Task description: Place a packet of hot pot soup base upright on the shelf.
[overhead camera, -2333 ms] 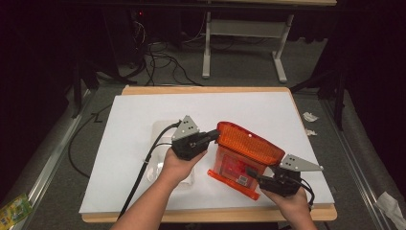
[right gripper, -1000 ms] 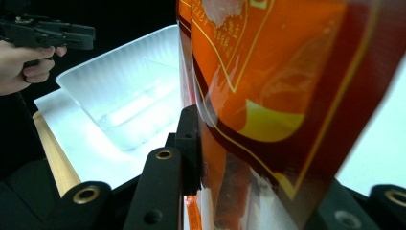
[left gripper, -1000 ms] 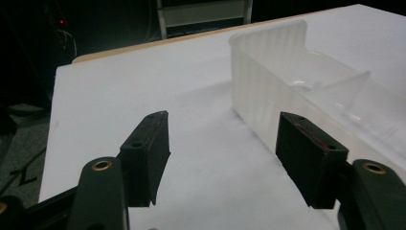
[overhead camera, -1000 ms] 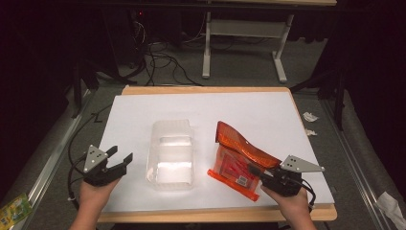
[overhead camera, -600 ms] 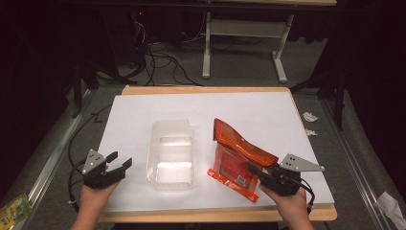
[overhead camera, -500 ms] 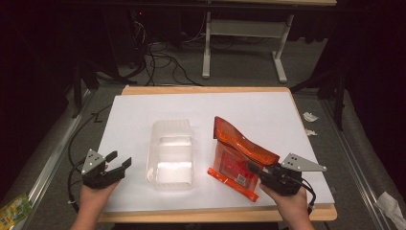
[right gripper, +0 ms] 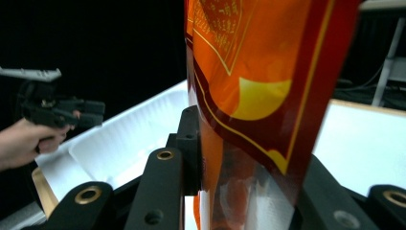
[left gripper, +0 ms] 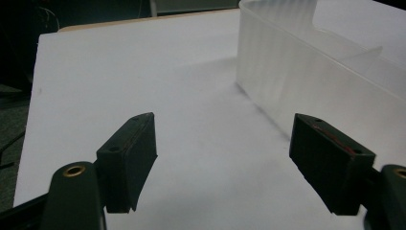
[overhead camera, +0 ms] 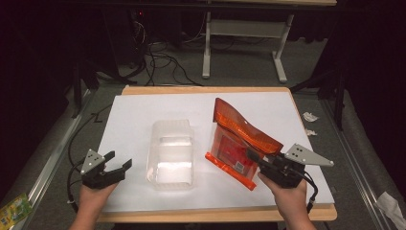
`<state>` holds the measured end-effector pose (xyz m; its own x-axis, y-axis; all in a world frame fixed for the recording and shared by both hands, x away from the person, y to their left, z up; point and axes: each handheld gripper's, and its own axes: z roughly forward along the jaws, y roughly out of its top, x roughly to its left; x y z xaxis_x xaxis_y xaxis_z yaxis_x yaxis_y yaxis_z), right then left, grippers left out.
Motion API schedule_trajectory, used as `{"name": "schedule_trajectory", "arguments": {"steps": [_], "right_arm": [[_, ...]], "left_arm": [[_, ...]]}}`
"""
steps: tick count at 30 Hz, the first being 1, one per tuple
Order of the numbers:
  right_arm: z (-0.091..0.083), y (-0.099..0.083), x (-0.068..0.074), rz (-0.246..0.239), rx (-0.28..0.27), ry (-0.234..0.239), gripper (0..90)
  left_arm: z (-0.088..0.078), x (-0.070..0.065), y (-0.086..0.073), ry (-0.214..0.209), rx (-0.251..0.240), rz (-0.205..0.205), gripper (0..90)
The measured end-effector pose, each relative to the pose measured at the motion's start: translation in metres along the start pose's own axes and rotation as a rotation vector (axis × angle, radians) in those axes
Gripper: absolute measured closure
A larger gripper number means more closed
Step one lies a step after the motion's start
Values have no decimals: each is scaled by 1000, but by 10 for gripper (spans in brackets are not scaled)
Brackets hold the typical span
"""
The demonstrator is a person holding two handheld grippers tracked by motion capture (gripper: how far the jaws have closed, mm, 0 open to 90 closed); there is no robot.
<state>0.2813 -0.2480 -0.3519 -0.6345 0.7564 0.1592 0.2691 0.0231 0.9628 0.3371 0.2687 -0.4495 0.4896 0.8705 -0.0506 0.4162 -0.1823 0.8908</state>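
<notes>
Lifted higher, the orange pouch (overhead camera: 242, 143) stays clamped in right gripper (overhead camera: 265, 165); left gripper (overhead camera: 118, 166) jaws just opened wider, empty.

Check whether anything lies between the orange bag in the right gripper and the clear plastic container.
Nothing visible does. The right gripper is shut on the orange bag, and only bare white tabletop separates it from the clear container. The left gripper sits open on the container's far side.
</notes>
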Motion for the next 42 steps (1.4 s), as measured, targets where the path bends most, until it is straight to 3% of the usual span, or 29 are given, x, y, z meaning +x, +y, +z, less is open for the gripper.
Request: {"name": "schedule_trajectory", "arguments": {"steps": [9,19,27,32,42], "right_arm": [[30,30,19,8,-36,13,726],[67,42,42,10,-57,50,726],[92,41,57,22,-53,73,727],[107,37,64,38,-46,87,727],[132,30,75,59,-32,77,726]], "left_arm": [[-1,-1,0,15,4,17,249],[-3,-1,1,8,-4,21,252],[-3,-3,2,0,-3,40,252],[-3,-2,2,-3,-14,31,252],[-4,0,3,-5,-22,31,252]]}}
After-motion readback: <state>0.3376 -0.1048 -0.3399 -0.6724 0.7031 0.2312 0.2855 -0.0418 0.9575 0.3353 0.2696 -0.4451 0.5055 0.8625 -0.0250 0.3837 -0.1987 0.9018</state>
